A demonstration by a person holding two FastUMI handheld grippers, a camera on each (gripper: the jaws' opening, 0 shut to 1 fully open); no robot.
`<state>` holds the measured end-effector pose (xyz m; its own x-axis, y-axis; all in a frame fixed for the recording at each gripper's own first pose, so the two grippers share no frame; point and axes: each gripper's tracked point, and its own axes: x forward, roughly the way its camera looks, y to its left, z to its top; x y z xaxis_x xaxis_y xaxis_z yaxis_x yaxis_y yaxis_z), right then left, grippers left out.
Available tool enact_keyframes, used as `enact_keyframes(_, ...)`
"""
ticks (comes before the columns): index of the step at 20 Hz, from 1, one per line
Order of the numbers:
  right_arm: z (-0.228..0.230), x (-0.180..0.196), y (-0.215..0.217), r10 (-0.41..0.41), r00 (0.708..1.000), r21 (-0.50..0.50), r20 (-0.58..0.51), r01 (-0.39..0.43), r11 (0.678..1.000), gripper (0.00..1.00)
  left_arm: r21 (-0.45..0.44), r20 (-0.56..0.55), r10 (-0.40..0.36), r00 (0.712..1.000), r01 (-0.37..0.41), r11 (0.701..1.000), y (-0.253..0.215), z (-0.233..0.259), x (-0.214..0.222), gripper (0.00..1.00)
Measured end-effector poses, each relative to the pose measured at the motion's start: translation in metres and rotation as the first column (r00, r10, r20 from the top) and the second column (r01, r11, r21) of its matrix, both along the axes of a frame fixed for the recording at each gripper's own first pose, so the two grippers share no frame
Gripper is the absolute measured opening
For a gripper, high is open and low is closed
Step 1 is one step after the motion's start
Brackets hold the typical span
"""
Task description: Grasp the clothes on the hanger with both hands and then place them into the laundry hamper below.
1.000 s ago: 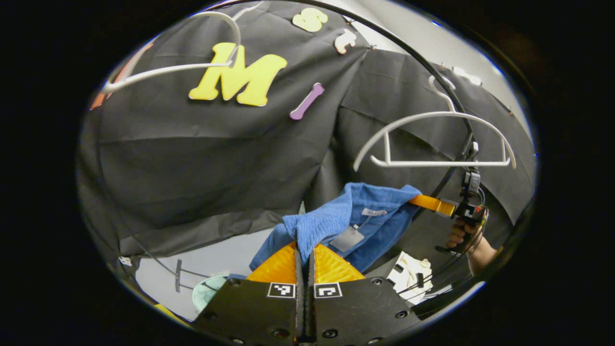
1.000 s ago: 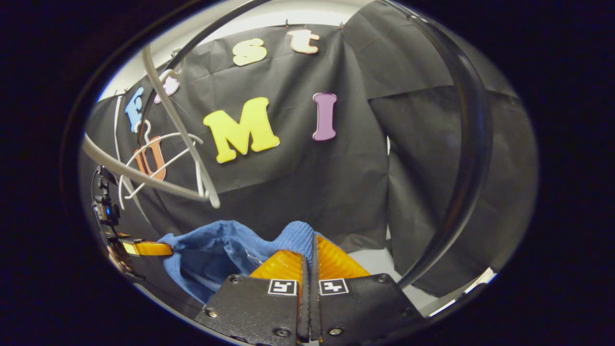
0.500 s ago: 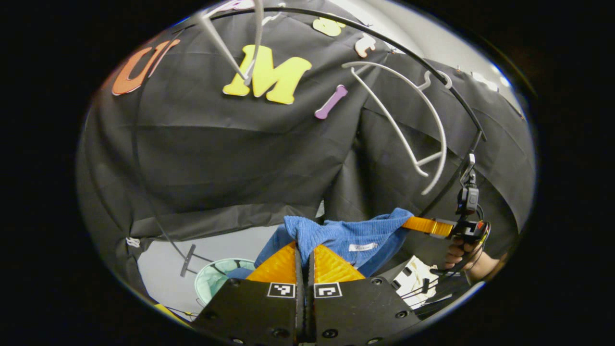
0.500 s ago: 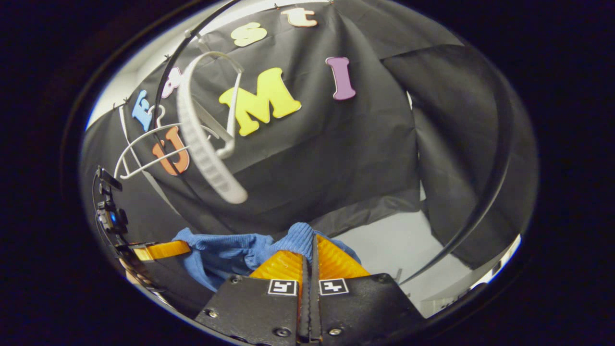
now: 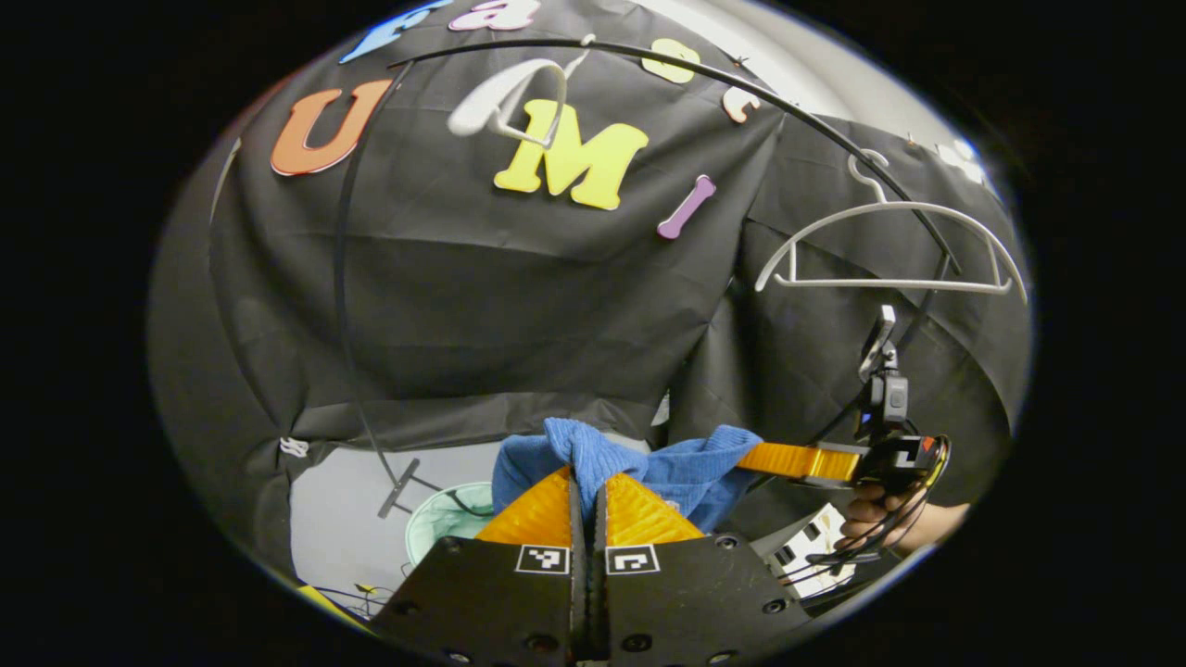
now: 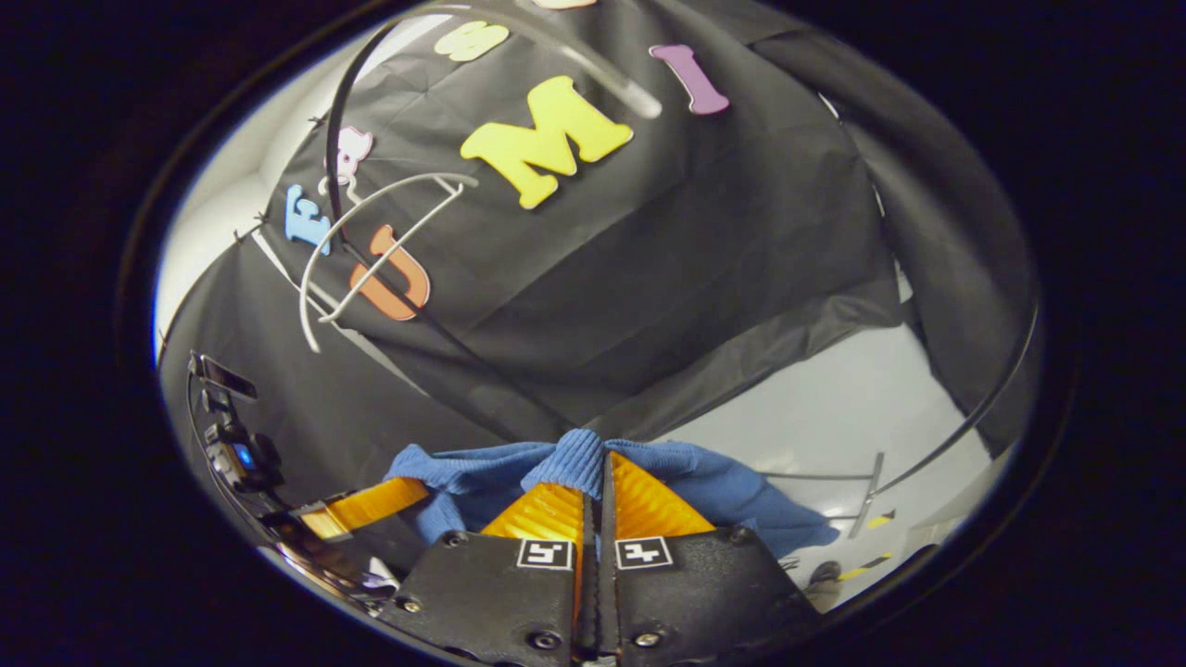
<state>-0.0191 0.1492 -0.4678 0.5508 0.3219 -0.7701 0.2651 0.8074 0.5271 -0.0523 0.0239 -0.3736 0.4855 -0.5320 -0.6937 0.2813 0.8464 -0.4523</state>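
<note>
A blue knitted garment [image 5: 686, 468] hangs stretched between the two grippers. In the left gripper view my left gripper [image 5: 586, 477] is shut on one edge of it, and the right gripper [image 5: 746, 456], held by a hand [image 5: 866, 523], pinches its far end. In the right gripper view my right gripper [image 6: 600, 463] is shut on the blue garment [image 6: 732, 486], with the left gripper [image 6: 417, 486] clamped on its left end. The pale green laundry hamper [image 5: 440, 514] sits on the floor below, partly hidden by my left fingers.
Bare white hangers [image 5: 889, 250] hang from a curved black rail [image 5: 741, 79] above. Another white hanger [image 6: 371, 241] shows at the upper left in the right gripper view. A black stand foot [image 5: 398, 477] rests on the grey floor beside the hamper. Black cloth walls surround the booth.
Both grippers have come down with the blue garment still clamped, so the hangers and rail sit higher and more grey floor shows. The garment has bunched up shorter between the two grippers.
</note>
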Motion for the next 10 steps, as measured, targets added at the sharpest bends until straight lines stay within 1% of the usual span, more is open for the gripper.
enact_keyframes(1,-0.002,0.0,0.012,0.008,1.0,0.022,-0.013,-0.007,1.0,0.04,0.012,0.002,0.007,1.0,-0.007,1.0,0.002,0.0,-0.001,0.0)
enact_keyframes(5,-0.007,0.005,0.064,0.081,0.996,0.094,-0.043,-0.077,0.993,0.04,0.038,0.018,0.004,1.0,-0.004,0.999,0.007,0.001,-0.008,0.0)
enact_keyframes(8,-0.004,0.011,0.093,0.104,0.993,0.18,-0.057,-0.092,0.979,0.04,0.058,0.047,0.003,0.999,-0.005,0.998,0.014,0.009,-0.009,0.01)
enact_keyframes(10,0.005,0.015,0.104,0.116,0.992,0.217,-0.041,-0.104,0.971,0.04,0.05,0.075,0.013,0.997,-0.016,0.999,0.019,0.02,-0.006,0.01)
